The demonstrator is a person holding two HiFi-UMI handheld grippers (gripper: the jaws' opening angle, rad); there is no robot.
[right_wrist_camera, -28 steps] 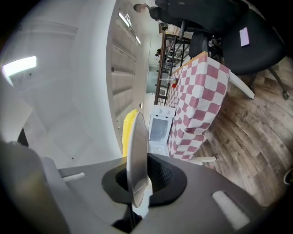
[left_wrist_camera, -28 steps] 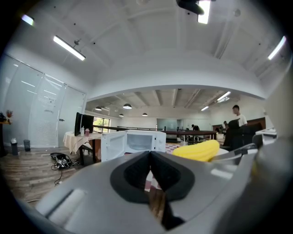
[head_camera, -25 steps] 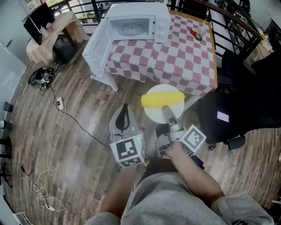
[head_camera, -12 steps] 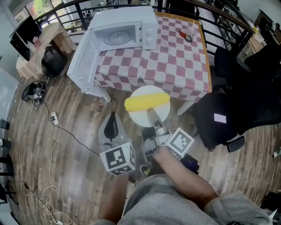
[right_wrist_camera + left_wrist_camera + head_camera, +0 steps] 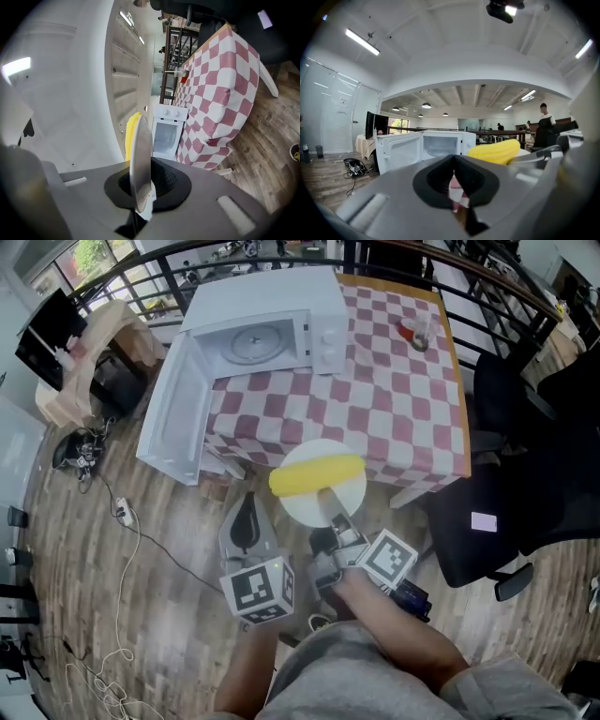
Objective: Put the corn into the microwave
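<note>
A yellow corn cob point(image 5: 316, 474) lies across a white plate point(image 5: 323, 447). My right gripper point(image 5: 330, 510) is shut on the plate's near rim and holds it level, just in front of the table's edge. In the right gripper view the plate point(image 5: 140, 159) stands edge-on between the jaws, the corn point(image 5: 133, 133) behind it. The white microwave point(image 5: 267, 320) stands on the checkered table point(image 5: 403, 390), door point(image 5: 173, 409) swung open to the left, cavity empty. My left gripper point(image 5: 247, 505) hangs shut and empty to the left of the plate, and its view shows the corn point(image 5: 494, 151) and microwave point(image 5: 440, 143).
A small glass with something red point(image 5: 417, 332) sits at the table's far right. A black office chair point(image 5: 525, 474) stands to the right. Cables point(image 5: 103, 521) trail over the wooden floor on the left, near a side table point(image 5: 75, 362) and a dark railing behind.
Both grippers and the plate with the corn have come closer to the table and the open microwave. The grip on the plate is unchanged.
</note>
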